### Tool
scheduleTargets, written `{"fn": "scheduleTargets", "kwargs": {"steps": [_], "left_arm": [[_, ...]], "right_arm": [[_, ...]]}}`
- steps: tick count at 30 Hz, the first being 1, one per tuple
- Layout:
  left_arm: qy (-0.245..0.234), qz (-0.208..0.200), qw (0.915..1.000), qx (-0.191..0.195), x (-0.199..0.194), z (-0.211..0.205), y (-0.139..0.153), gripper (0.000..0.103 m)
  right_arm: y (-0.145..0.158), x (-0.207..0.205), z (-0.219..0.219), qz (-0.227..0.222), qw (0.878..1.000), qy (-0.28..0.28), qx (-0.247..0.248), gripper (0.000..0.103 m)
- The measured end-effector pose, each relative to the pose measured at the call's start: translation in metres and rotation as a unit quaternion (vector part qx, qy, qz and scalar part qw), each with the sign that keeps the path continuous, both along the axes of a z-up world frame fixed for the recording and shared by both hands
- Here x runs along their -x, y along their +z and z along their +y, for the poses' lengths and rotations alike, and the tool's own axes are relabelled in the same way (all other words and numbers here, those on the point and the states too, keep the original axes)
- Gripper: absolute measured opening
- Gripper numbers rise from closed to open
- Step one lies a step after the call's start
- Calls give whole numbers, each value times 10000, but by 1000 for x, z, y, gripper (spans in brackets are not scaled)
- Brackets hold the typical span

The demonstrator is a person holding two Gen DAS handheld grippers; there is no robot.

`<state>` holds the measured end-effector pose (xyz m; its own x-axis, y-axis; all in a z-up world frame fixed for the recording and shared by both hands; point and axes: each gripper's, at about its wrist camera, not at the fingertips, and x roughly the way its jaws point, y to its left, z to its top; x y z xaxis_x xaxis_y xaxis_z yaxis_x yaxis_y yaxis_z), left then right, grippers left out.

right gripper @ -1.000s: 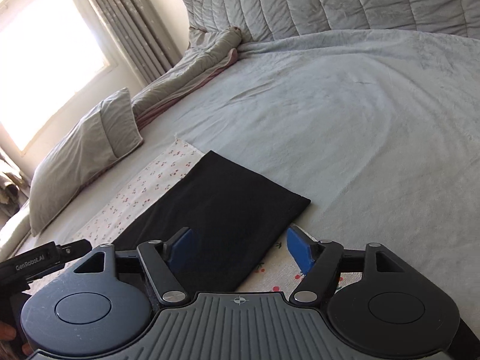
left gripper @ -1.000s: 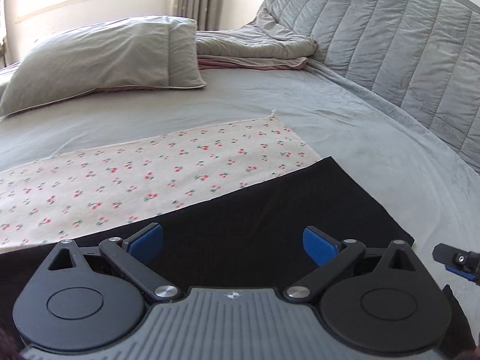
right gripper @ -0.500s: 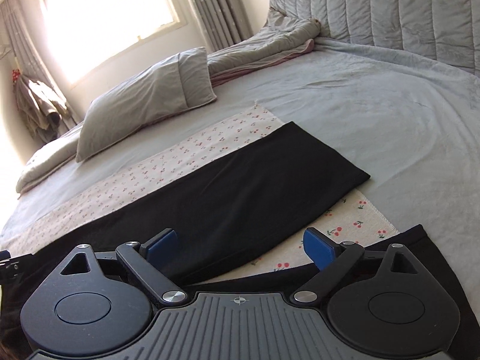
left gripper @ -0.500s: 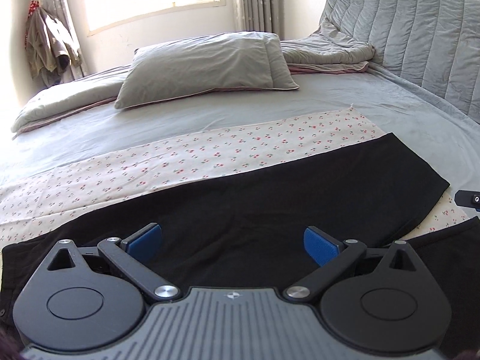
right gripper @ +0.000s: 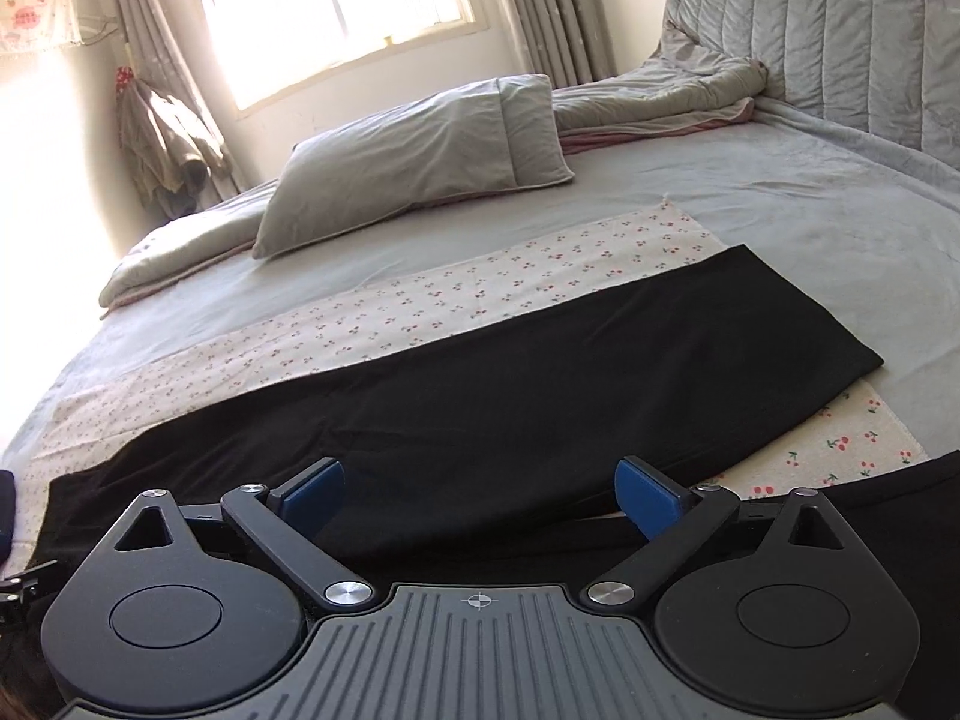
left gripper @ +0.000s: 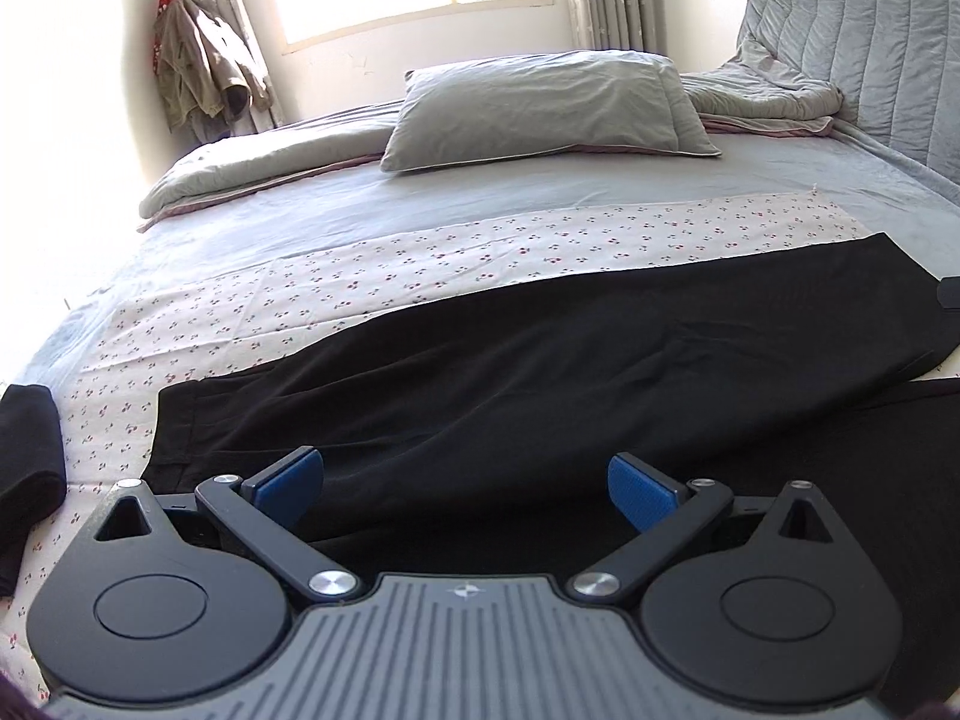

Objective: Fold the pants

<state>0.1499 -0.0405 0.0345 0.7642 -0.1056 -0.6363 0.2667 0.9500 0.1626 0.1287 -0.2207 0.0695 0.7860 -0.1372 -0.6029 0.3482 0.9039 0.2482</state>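
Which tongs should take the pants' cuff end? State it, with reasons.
Right, probably. The open right tongs face the cuff end of the black pants, ahead to their right; the open left tongs hover nearer the waistband, far from it.

Pants point(left gripper: 540, 360) lengthwise on cloth point(left gripper: 420, 264) across bed point(left gripper: 540, 186), pillow point(left gripper: 540, 111) behind.

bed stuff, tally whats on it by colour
black: 2, pants and a folded garment
grey: 2, pillow and quilt
cherry print: 1, cloth
total: 5
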Motion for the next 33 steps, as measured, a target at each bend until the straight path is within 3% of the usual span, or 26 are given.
{"fn": "scheduleTargets", "kwargs": {"steps": [7,10,16,21,27,33], "left_arm": [[591,-257,9972,389,-15,33,-26,103],[733,-170,9969,241,-25,45,-37,103],[1314,69,9884,765,-48,79,-44,103],[1515,193,9840,920,-59,93,-49,103],[1714,83,9785,1143,-70,106,-51,103],[1784,118,9759,1255,-77,116,-52,103]], "right_arm": [[-15,-40,47,249,9973,549,414,99],[-26,-63,63,374,9941,817,606,100],[-53,-116,94,427,9861,1513,529,100],[-66,-160,119,355,9757,2047,701,100],[-75,-217,151,61,9497,2868,1256,99],[-82,-273,182,27,9021,3781,2079,97]]}}
